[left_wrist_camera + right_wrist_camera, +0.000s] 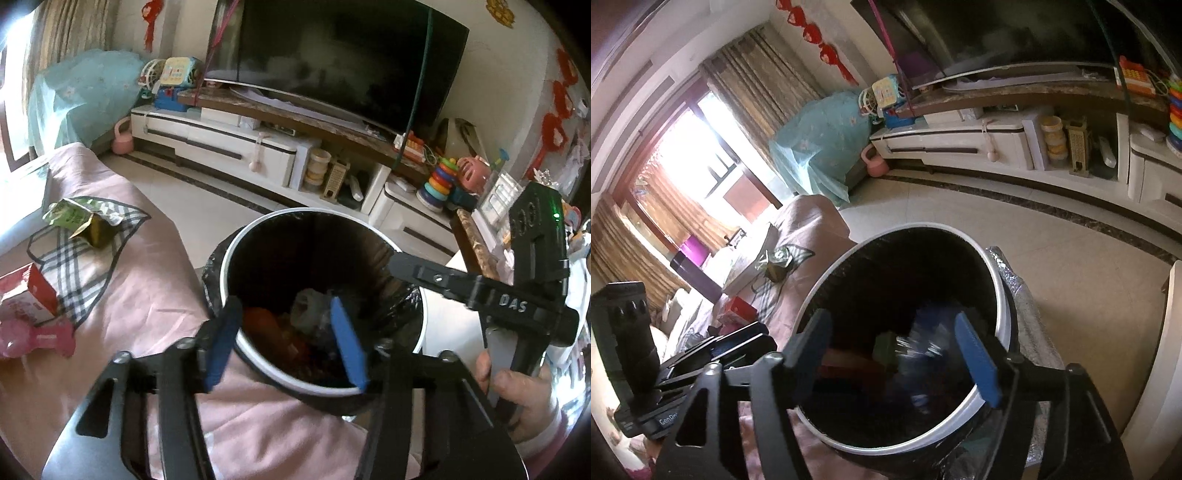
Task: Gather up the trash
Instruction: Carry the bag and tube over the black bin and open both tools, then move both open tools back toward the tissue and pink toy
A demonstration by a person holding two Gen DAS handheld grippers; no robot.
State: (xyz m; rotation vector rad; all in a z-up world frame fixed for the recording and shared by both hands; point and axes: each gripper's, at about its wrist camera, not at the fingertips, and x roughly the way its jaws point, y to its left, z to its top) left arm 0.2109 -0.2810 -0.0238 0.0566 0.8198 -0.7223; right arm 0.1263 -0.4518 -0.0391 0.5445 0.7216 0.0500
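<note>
A round trash bin with a white rim and a black liner stands against the pink-covered table. Inside it lie an orange item and a clear plastic bag. My left gripper hangs open over the bin's near rim, with nothing between its blue pads. My right gripper is open above the bin. Below it, a blurred green and blue piece is inside the bin. A crumpled green carton, a red and white carton and a pink wrapper lie on the table.
A plaid cloth lies under the green carton on the pink tablecloth. A white TV cabinet with a large TV and toys stands across the tiled floor. A hand holds the right gripper.
</note>
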